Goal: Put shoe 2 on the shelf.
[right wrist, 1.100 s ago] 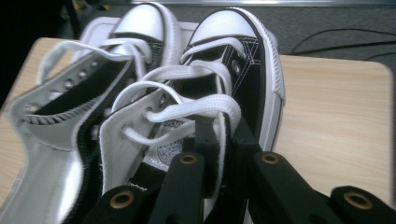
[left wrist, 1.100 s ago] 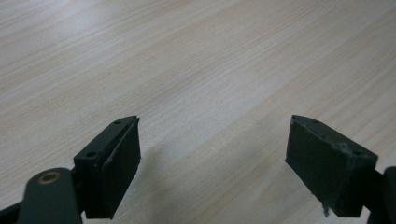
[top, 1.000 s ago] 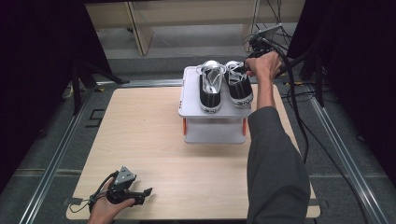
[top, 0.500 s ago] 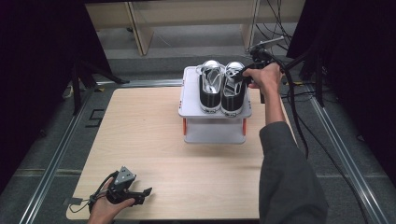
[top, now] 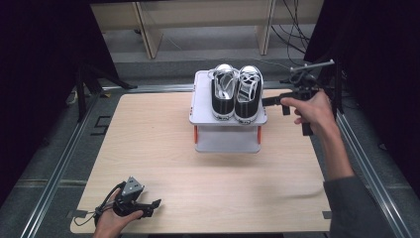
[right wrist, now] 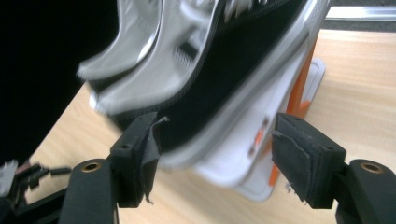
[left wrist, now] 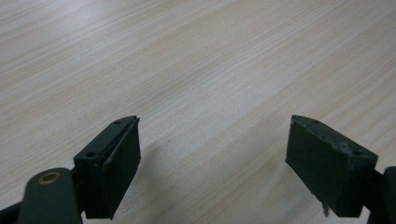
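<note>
Two black sneakers with white laces, the left one (top: 223, 96) and the right one (top: 247, 99), stand side by side on a small white stand (top: 202, 104) with orange legs at the table's far middle. My right gripper (top: 267, 102) hovers just right of the right sneaker, jaws open and pointing at its side, touching nothing. In the right gripper view the gripper (right wrist: 219, 144) is open, with the blurred sneaker (right wrist: 224, 65) and the stand (right wrist: 266, 116) close ahead. At the near left corner my left gripper (top: 154, 204) rests low, and it (left wrist: 212, 154) is open over bare wood.
The wooden table (top: 148, 144) has metal rails along both sides. Cables and a black tripod-like fixture (top: 312, 67) crowd the far right corner behind my right hand. Wooden furniture legs (top: 148, 29) stand beyond the table's far edge.
My right hand has drawn back from the sneakers, moving right and toward the near side. The right sneaker now sits straight beside the left one. The left gripper has stayed put.
</note>
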A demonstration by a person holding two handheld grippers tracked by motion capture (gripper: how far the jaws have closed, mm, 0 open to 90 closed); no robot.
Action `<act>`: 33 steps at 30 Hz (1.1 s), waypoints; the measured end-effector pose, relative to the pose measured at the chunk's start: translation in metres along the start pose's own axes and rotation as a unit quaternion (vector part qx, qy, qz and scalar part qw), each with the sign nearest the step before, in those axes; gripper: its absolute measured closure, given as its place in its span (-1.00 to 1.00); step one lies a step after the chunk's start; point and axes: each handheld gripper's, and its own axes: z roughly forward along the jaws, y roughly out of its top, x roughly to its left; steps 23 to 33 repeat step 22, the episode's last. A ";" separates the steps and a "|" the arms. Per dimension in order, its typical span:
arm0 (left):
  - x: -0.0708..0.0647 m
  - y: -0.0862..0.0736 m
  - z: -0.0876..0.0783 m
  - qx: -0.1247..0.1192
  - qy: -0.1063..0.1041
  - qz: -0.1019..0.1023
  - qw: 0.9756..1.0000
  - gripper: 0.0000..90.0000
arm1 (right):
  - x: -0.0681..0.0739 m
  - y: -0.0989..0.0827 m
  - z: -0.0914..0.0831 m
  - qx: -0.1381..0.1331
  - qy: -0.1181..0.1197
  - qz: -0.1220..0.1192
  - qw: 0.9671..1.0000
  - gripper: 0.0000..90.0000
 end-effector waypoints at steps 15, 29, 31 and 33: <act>0.002 0.000 -0.003 0.013 0.000 0.006 1.000 -0.61 | -0.015 -0.137 0.009 0.039 -0.017 -0.040 0.998 -0.40; 0.002 0.000 0.000 0.000 0.005 0.006 1.000 -0.61 | -0.016 -0.167 0.020 0.064 -0.025 -0.050 0.996 -0.42; 0.002 0.000 0.000 0.000 0.005 0.006 1.000 -0.61 | -0.016 -0.167 0.020 0.064 -0.025 -0.050 0.996 -0.42; 0.002 0.000 0.000 0.000 0.005 0.006 1.000 -0.61 | -0.016 -0.167 0.020 0.064 -0.025 -0.050 0.996 -0.42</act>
